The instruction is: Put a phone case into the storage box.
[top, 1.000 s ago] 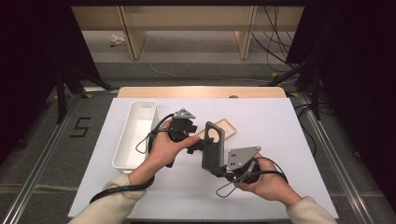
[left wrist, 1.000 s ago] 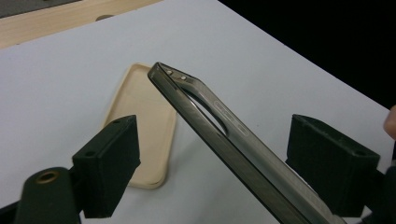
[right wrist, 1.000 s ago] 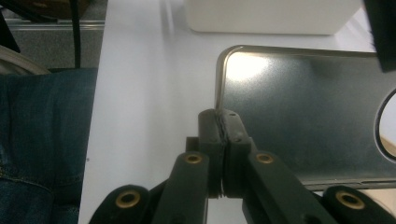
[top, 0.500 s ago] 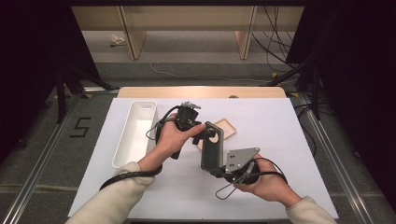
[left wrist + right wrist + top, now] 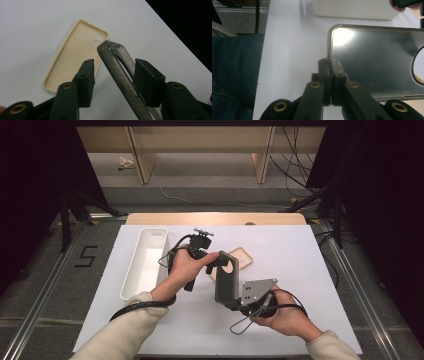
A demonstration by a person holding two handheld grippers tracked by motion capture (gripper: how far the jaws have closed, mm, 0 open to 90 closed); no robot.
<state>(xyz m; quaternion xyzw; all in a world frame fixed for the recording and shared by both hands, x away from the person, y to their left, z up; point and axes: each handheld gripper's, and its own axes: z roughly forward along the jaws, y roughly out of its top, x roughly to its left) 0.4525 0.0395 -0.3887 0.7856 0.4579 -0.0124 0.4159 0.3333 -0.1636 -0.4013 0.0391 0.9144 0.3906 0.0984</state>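
The white tray (image 5: 131,285) at the left holds nothing. The right gripper (image 5: 235,301) stays clamped on the grey case (image 5: 226,281), holding it upright above the table. The left gripper (image 5: 216,262) has moved in since a second ago; its jaws, just closing, straddle the case's top edge without clearly pinching it. The beige case (image 5: 72,55) lies flat beyond.

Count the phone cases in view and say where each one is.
2. A translucent grey plastic phone case is held upright above the table, gripped at its edge by the right gripper. A flat beige phone case lies open side up on the white table behind it.
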